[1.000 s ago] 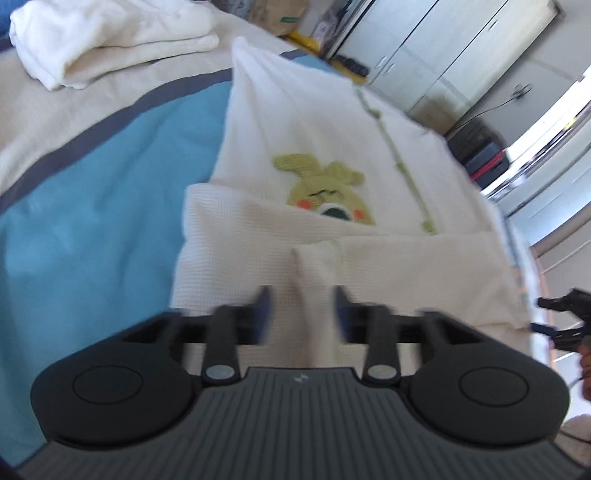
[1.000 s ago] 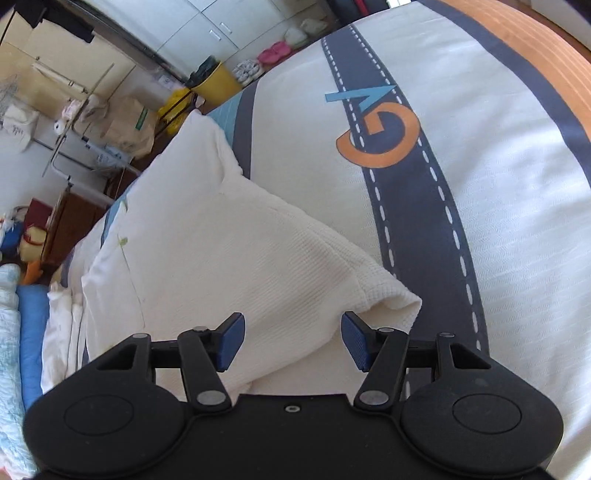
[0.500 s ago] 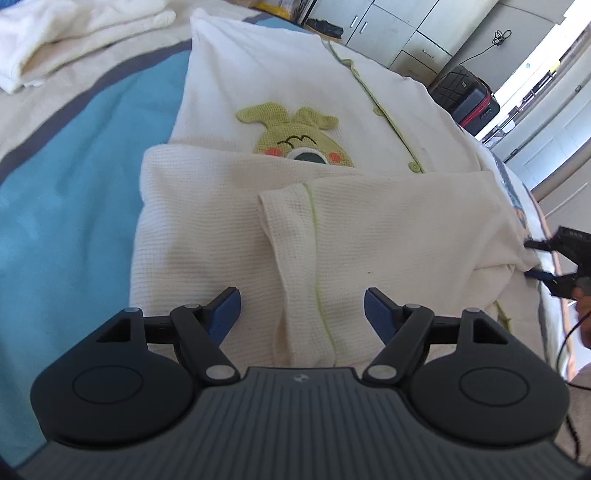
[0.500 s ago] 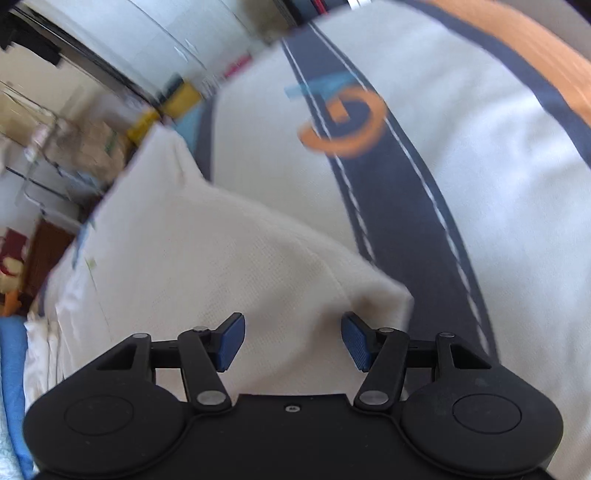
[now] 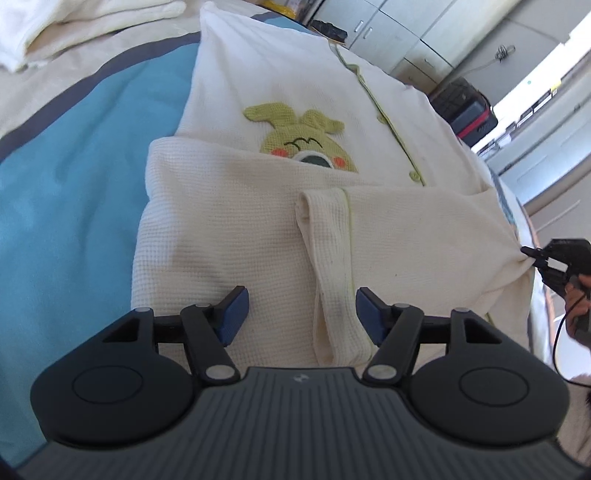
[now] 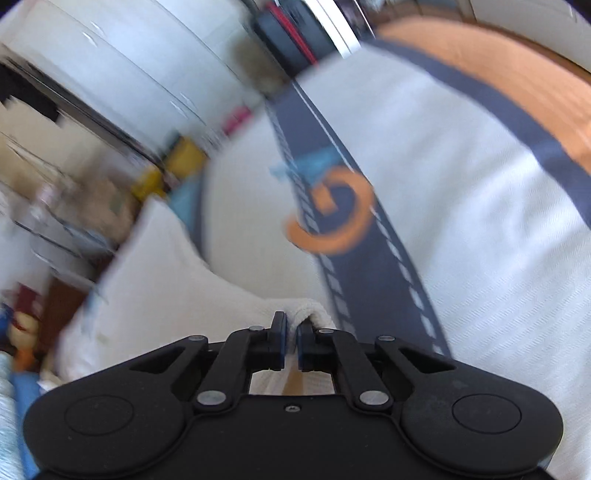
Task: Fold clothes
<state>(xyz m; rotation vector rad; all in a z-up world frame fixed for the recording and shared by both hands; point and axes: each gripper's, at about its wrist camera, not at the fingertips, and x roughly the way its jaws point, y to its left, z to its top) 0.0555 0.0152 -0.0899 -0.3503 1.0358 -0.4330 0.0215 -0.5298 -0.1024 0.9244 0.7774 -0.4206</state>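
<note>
Bedroom scene: a bed [image 5: 74,177] with a blue, grey-striped and cream cover, pale cabinets [image 5: 417,40] along the far wall, a dark suitcase [image 5: 469,107] on the floor beyond. Spread on the bed lies the cream waffle-knit top [image 5: 236,236], green trim down the front, a green cartoon patch [image 5: 303,140] half tucked under the folded-in sleeves. A second folded cream garment [image 5: 66,26] sits at the far left corner.

And here's the change: half a second ago the right hand-held gripper [image 6: 291,341] was spread wide over the garment's corner; now its blue pads are pinched on that corner, cloth bunched between them. The left wrist view confirms it, the fabric drawn into a taut point at the right edge where that gripper [image 5: 535,256] bites. The right view is heavily smeared, so that hand looks to be moving fast.

Meanwhile the left hand-held gripper [image 5: 301,314] has gone the other way, closed a second ago and now wide apart, hovering low over the near hem with the sleeve strip [image 5: 328,258] between its fingers, holding nothing.

My read: one side is secured, the other not yet. The left needs to clamp its own corner before the next fold can lift evenly; pulling with the right alone risks dragging the tucked sleeves askew.
</note>
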